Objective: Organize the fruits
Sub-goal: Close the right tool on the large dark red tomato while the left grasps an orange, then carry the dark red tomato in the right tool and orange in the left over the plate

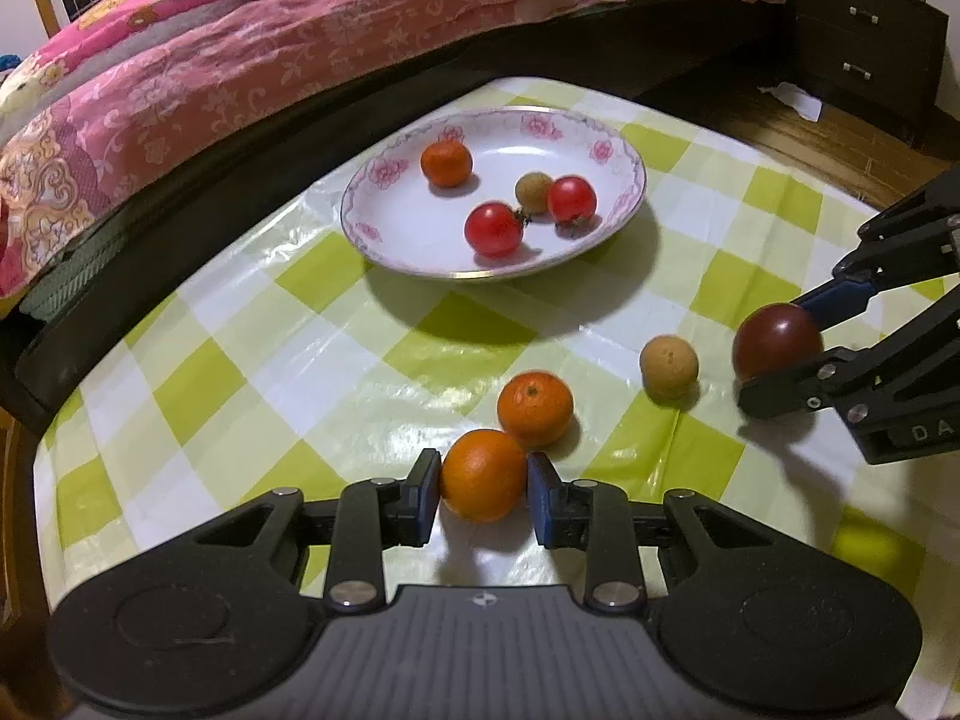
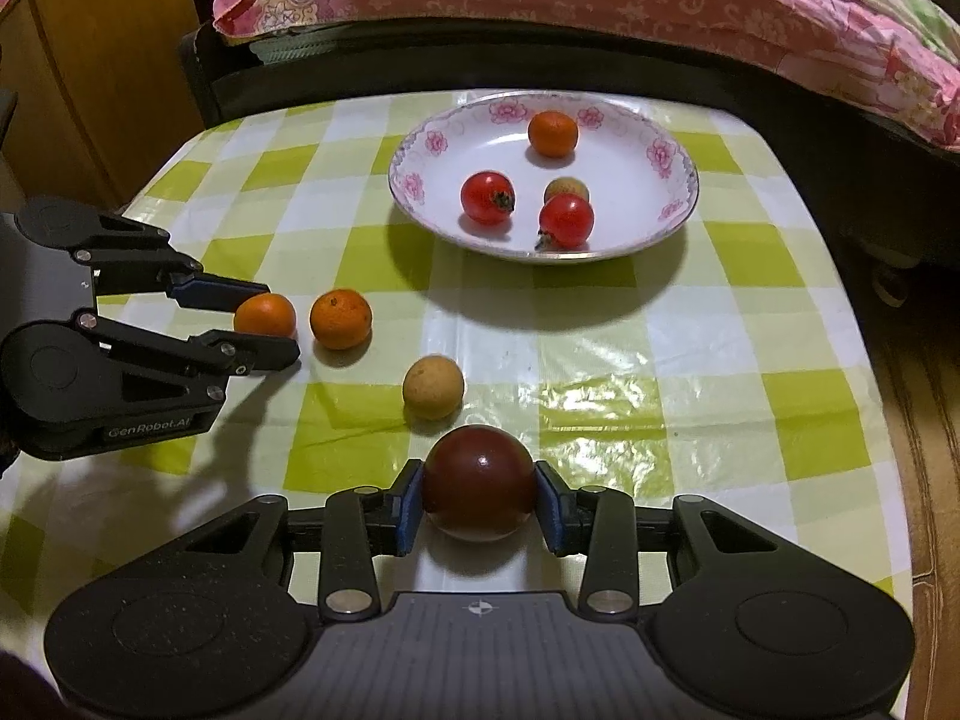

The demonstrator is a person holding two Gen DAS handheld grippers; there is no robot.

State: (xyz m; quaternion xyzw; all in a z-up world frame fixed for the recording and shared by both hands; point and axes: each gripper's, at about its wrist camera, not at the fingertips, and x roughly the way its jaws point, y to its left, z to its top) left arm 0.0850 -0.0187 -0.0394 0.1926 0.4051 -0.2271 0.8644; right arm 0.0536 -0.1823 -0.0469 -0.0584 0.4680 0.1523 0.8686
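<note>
A white floral plate holds an orange, two red tomatoes and a small tan fruit. My left gripper is shut on an orange on the table. A second orange touches it. My right gripper is shut on a dark red fruit on the table. A tan round fruit lies between the two grippers.
The table has a green-and-white checked cloth. A bed with a pink floral quilt runs along the far edge. A dark bedside cabinet stands at the far right.
</note>
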